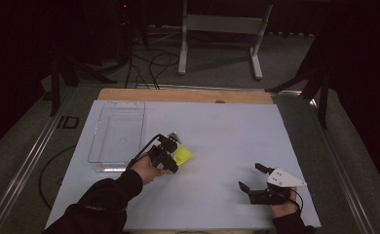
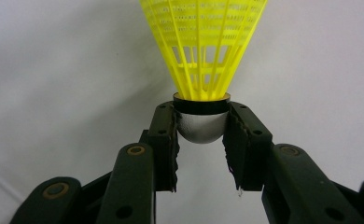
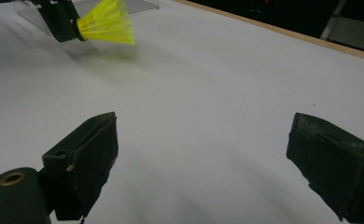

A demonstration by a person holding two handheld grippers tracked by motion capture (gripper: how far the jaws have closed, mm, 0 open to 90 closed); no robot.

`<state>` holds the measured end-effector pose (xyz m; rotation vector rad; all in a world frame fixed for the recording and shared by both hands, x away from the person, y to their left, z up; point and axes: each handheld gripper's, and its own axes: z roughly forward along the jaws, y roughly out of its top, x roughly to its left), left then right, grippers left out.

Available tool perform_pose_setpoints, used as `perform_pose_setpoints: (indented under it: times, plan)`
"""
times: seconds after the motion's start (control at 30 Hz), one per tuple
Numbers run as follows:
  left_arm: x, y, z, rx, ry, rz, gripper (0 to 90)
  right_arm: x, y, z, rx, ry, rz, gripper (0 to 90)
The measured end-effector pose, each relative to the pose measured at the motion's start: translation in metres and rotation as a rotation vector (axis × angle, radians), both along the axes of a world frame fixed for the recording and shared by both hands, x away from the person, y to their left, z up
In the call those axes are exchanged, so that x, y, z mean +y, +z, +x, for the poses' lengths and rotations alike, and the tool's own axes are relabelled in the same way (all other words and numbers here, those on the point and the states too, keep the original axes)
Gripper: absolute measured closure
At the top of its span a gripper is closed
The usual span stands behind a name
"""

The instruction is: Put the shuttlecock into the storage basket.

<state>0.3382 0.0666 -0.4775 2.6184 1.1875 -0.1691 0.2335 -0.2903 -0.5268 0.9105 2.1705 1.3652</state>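
— What have you got in your left gripper?

— Your jaws are clamped on the rounded white nose of the yellow shuttlecock, one pad on each side, with its skirt pointing away from you.

— Where is it over the desk?

— Left of the middle, lifted off the white surface, just beside the near right corner of the clear tray, which lies toward the far left corner.

— And your right gripper?

— Its jaws stand wide apart with nothing between them, near the desk's near right corner, well apart from the shuttlecock.
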Motion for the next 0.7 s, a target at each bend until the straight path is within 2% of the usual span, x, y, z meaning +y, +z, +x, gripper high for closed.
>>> perform_pose_setpoints:
  times: [0.1,0.13,0.2,0.37,0.7]
  plan:
    - [0.002,0.003,-0.001,-0.009,-0.018,0.001,66.3,0.0,0.0,0.0,-0.001,0.002,-0.002,9.2]
    - [0.005,0.006,-0.002,0.002,-0.047,-0.008,66.3,0.0,0.0,0.0,-0.001,0.002,-0.003,9.2]
    - [0.006,0.008,-0.004,-0.007,-0.073,0.002,66.3,0.0,0.001,0.0,-0.002,0.001,-0.002,9.2]
    - [0.011,0.009,-0.01,0.02,-0.141,-0.002,66.3,0.0,0.001,0.0,-0.002,0.002,-0.002,9.2]
    - [0.017,0.013,-0.016,0.033,-0.237,-0.001,66.3,0.0,0.001,0.0,-0.002,0.005,-0.002,9.2]
